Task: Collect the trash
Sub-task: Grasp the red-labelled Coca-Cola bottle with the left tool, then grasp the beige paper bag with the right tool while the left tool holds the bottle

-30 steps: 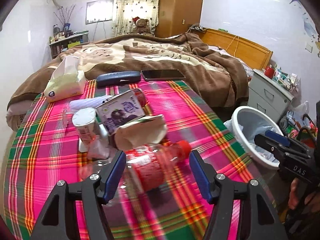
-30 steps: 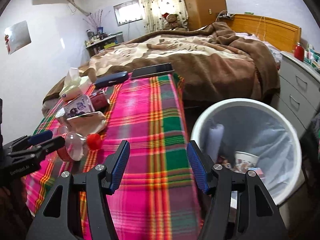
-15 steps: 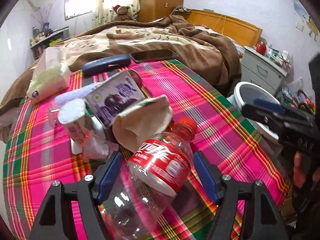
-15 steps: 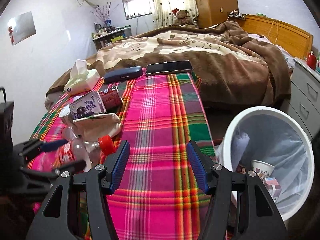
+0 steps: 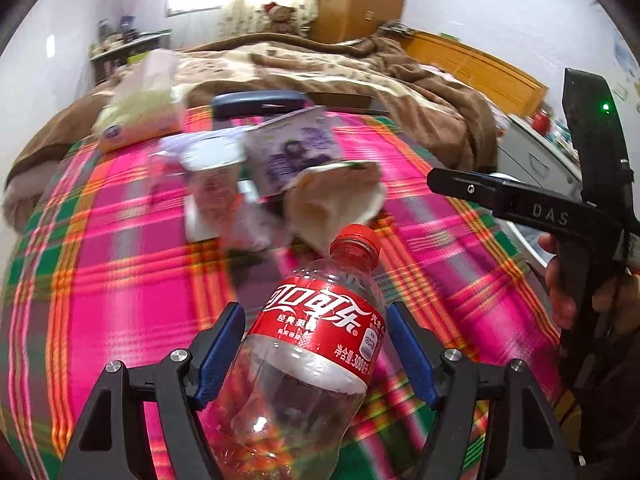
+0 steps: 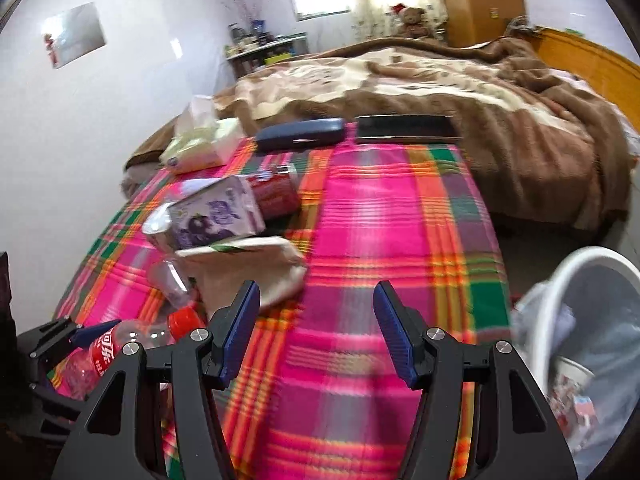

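Note:
An empty clear cola bottle (image 5: 320, 320) with a red label and cap lies between the blue pads of my left gripper (image 5: 313, 310), cap pointing away. The jaws are closing, with a thin gap still showing at the right pad. In the right wrist view the bottle (image 6: 108, 348) sits at the lower left. Beyond it lie a purple milk carton (image 5: 296, 156), a crumpled paper bag (image 5: 340, 200), a paper cup (image 5: 212, 176) and a red can (image 6: 276, 192). My right gripper (image 6: 316, 288) hovers open over bare tablecloth. The white bin (image 6: 600, 256) stands to its right.
A tissue pack (image 6: 200, 140), a dark glasses case (image 6: 300, 136) and a phone (image 6: 404, 128) lie at the far edge of the plaid table (image 6: 380, 220). A bed with a brown blanket (image 6: 500, 112) is behind. The bin holds a cup and wrappers.
My left gripper has come down and forward around the bottle, which now fills the space between the pads. My right gripper has swung left, away from the bin and over the table.

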### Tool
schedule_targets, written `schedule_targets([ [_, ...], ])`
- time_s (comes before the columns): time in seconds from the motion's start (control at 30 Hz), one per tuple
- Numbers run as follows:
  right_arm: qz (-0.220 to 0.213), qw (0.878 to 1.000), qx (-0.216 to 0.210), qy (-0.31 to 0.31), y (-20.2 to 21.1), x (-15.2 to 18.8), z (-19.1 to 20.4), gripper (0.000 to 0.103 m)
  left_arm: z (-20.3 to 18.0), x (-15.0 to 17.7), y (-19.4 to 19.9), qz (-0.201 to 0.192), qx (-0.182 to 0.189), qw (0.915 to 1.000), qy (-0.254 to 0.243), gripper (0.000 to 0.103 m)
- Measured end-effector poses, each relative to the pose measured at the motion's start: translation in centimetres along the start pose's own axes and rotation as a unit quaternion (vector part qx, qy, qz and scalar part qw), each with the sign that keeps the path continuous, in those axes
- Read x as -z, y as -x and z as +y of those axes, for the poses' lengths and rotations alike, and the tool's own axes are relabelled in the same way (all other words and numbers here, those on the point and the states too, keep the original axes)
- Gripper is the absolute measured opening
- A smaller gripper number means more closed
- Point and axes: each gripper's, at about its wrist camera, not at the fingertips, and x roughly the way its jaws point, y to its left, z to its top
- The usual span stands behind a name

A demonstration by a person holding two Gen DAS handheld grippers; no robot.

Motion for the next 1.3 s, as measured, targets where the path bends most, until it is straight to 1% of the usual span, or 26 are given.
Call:
schedule_targets([
  [0.03,-0.001,1.0,-0.009,0.006,-0.3,-0.2,0.3,0.061,0.6,0.2,0.2,-0.001,-0.006,0.9999,0.011,0.073],
  [0.17,-0.001,0.999,-0.025,0.033,-1.5,-0.9,1.3,0.061,2.7,0.7,0.8,-0.009,-0.026,0.9981,0.055,0.073],
  [0.27,0.007,0.997,-0.038,0.059,-2.4,-1.5,2.1,0.061,3.9,1.0,1.1,-0.013,-0.044,0.9963,0.073,0.073],
  [0.37,0.012,0.995,-0.06,0.074,-3.0,-1.8,2.5,0.061,5.5,1.6,1.3,-0.01,-0.051,0.9939,0.098,0.073],
  [0.47,0.016,0.993,-0.079,0.088,-3.2,-2.1,2.8,0.061,6.2,1.8,1.3,-0.007,-0.057,0.9923,0.11,0.073],
  [0.6,0.034,0.988,-0.101,0.116,-3.3,-2.1,3.3,0.061,6.7,2.0,1.3,-0.006,-0.055,0.9917,0.116,0.073],
  [0.7,0.052,0.986,-0.112,0.114,-2.8,-1.8,3.4,0.061,6.8,2.1,1.2,-0.005,-0.053,0.9917,0.117,0.073],
  [0.77,0.07,0.982,-0.131,0.119,-2.4,-1.5,3.7,0.061,7.0,2.1,1.2,-0.006,-0.052,0.9917,0.117,0.073],
  [0.8,0.073,0.98,-0.133,0.126,-2.2,-1.4,3.9,0.061,7.1,2.2,1.2,-0.008,-0.051,0.9914,0.121,0.073],
  [0.9,0.048,0.981,-0.102,0.155,-1.7,-1.8,4.7,0.061,7.4,2.2,1.2,-0.007,-0.048,0.991,0.124,0.073],
  [0.93,0.033,0.983,-0.089,0.158,-1.6,-2.0,4.9,0.061,7.5,2.3,1.2,-0.006,-0.048,0.991,0.125,0.073],
  [0.97,0.022,0.984,-0.086,0.156,-1.6,-2.3,5.1,0.061,7.5,2.3,1.2,-0.005,-0.047,0.9909,0.126,0.073],
  [1.07,0.014,0.982,-0.118,0.144,-2.0,-3.2,5.4,0.061,7.6,2.4,1.2,-0.003,-0.045,0.9907,0.129,0.073],
  [1.1,0.019,0.981,-0.129,0.143,-2.4,-3.4,5.7,0.061,7.6,2.5,1.2,-0.001,-0.043,0.9905,0.13,0.073],
  [1.2,0.04,0.979,-0.133,0.15,-3.6,-3.4,6.0,0.061,7.7,2.6,1.1,0.004,-0.043,0.9908,0.128,0.073],
  [1.3,0.067,0.974,-0.147,0.158,-3.8,-2.6,6.0,0.061,7.7,2.7,1.1,0.004,-0.043,0.9909,0.128,0.073],
])
